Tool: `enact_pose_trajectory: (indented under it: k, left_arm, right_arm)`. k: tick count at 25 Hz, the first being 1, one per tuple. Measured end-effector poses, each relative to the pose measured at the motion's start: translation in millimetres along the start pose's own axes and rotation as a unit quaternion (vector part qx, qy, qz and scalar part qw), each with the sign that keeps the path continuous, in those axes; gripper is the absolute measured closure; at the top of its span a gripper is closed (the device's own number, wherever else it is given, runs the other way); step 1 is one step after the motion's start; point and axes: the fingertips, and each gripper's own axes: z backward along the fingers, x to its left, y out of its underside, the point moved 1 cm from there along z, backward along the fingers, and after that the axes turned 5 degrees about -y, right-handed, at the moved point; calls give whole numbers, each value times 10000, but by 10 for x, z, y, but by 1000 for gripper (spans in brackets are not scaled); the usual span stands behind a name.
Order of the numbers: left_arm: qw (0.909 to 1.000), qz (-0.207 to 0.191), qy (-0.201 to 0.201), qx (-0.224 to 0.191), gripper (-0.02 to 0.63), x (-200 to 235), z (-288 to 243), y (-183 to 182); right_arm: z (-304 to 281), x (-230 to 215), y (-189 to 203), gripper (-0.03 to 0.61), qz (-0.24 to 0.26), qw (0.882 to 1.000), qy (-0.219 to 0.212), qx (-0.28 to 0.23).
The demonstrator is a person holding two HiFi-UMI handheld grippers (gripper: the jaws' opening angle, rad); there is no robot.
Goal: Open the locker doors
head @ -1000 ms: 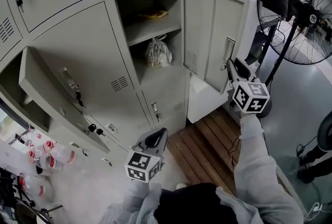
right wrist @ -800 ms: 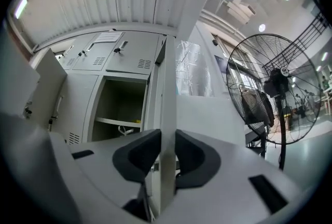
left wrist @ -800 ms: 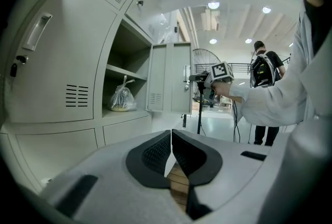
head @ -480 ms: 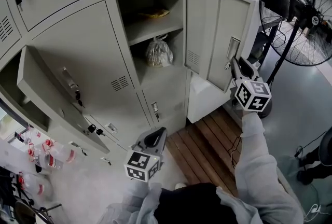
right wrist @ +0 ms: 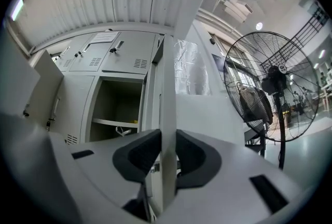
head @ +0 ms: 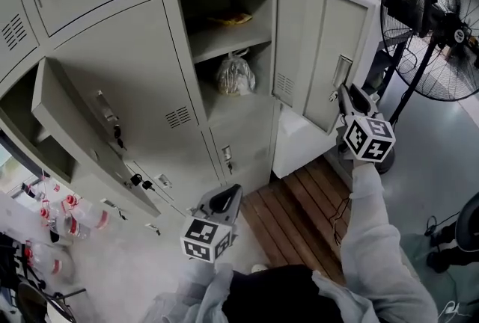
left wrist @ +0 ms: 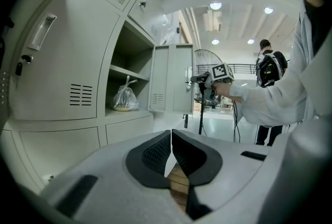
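right gripper (right wrist: 167, 151): jaws part-way apart and clamped on the free edge of the open locker door (right wrist: 167, 83), with one pad on each face of the panel. in the head view this gripper (head: 338, 96) is at the right, on the door's (head: 323, 37) outer edge, just below the handle recess (head: 341, 69). the door stands swung out to the right of its compartment (a shelf (head: 228, 41) with a yellow item (head: 233, 18) on it, and a knotted plastic bag (head: 235, 76) below).

left gripper (left wrist: 171, 149): jaws closed together, with nothing between them. it is held low and near (head: 226, 197), close to the person's body, apart from the lockers and beside the wooden slats (head: 296, 213) on the floor.

a second locker door (head: 75, 127) at the left also stands open. a pedestal fan (head: 438, 22) stands at the far right.
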Motion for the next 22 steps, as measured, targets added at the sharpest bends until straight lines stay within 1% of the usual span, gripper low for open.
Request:
enact_pose_trajectory:
  k: [2,5,8,12,15,18,20,22]
  left_arm:
    - [10000,22,-45,-4,603,15,31,7]
    - [9999,56,-99,-10,603,36,91,33]
    - [9998,100,-150,-33,603,55,177,59]
    - [9998,102,-163,-24,603,70,318,125]
    - [9995,171,-245,-75,603,95,470,159]
    - [9991,227,-356,-86,603,108,684,191]
    - [9985,267,-476,-81,603,142,868,206]
    - [9974,362,-620,-111,603,185,1080,208]
  right_arm:
    - [10,14,-13,494,35,10000,-13,-34]
    - [90,28,-92,492,88,9997,-9,-247]
    - [188,90,-174,485,51,9993,-102,-352]
    - [429,311,-240,474,150,9988,-231,-406]
    - [623,516,-269,474,168,9984,-356,-411]
    - [815,719,-292,474,71,9981,-437,-417]
    - [947,895,-311,474,-92,9978,-501,-435]
    - [1079,1126,-312,474,-299,9964,-685,-397]
